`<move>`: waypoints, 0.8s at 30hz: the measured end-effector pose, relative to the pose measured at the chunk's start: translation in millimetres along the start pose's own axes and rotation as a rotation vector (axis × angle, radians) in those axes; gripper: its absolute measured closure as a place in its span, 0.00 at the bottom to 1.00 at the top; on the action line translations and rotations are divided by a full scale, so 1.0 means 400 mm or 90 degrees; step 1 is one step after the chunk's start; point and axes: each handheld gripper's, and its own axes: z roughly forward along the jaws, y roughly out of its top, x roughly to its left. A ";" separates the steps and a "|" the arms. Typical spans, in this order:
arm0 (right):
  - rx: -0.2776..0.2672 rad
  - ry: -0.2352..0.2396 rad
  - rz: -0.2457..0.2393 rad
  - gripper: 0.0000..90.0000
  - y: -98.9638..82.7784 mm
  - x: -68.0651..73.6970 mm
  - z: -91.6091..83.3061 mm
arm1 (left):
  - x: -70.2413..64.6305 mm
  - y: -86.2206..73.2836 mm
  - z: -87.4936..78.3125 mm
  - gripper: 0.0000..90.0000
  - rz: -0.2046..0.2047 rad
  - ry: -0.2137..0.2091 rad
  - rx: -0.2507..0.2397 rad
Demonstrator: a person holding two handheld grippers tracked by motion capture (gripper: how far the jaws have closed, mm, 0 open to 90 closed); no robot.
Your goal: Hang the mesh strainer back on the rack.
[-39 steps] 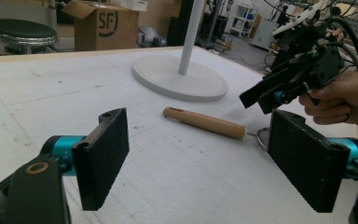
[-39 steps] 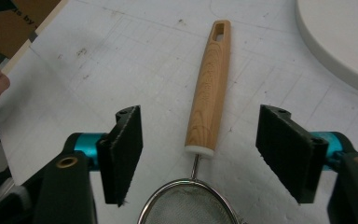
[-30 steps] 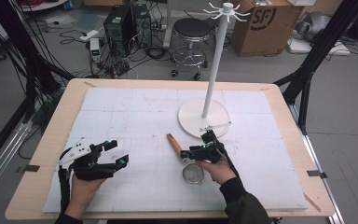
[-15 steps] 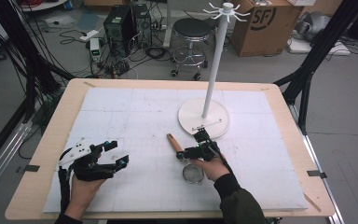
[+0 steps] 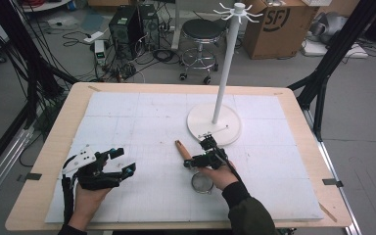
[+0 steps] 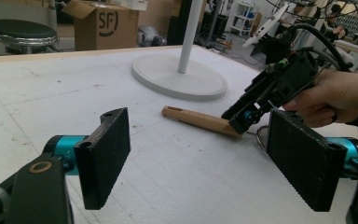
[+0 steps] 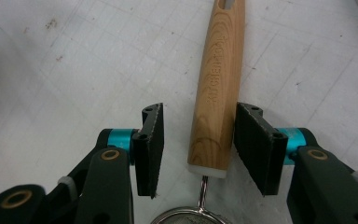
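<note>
At the left of the tabletop (image 5: 68, 122) the left gripper (image 5: 120, 161) rests low in its hand with its fingers (image 6: 103, 156) spread wide and nothing between them, aimed across the white mat toward the work. Near the middle lies a small strainer: its wooden handle (image 7: 218, 88) lies flat on the mat, running away from the person toward the white stand base (image 5: 214, 125), and its round mesh bowl (image 5: 203, 182) sits at the near end, just beside the right hand. The right gripper (image 7: 198, 151) straddles the handle close to its bowl end; its fingers have just been closing, and the handle stands between them, the right pad touching or nearly touching the wood while a clear gap shows at the left pad, so there is no pinch yet. The risk, as I judge it, is that the closer pad pushes the rounded handle sideways before the other arrives, rolling or skewing it. Gripped so near the bowl end, the long handle could also droop or swing on lifting.
</note>
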 end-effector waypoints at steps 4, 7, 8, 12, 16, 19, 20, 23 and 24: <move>0.011 -0.014 -0.013 0.60 -0.002 0.008 0.010 | 0.000 0.000 0.001 0.25 -0.001 0.001 0.004; 0.012 -0.037 -0.035 0.63 -0.004 0.017 0.015 | 0.001 -0.001 0.002 0.25 -0.004 0.004 0.004; 0.015 -0.046 -0.044 0.64 -0.005 0.022 0.015 | 0.000 -0.002 0.002 0.25 -0.004 0.005 0.003; 0.020 -0.102 -0.101 0.69 -0.011 0.047 0.024 | -0.002 -0.002 0.003 0.25 -0.005 0.004 0.004; 0.021 -0.139 -0.132 0.69 -0.016 0.066 0.030 | -0.004 -0.002 0.004 0.25 -0.001 0.006 0.006; 0.027 -0.156 -0.140 0.69 -0.016 0.074 0.033 | -0.004 -0.002 0.004 0.25 -0.003 0.006 0.005; 0.026 -0.153 -0.138 0.69 -0.016 0.073 0.034 | -0.004 -0.002 0.004 0.25 -0.004 0.006 0.005; 0.026 -0.158 -0.145 0.70 -0.016 0.075 0.036 | -0.005 -0.003 0.005 0.25 -0.004 0.004 0.006; 0.028 -0.160 -0.147 0.70 -0.016 0.075 0.036 | -0.005 -0.003 0.006 0.25 -0.004 0.003 0.005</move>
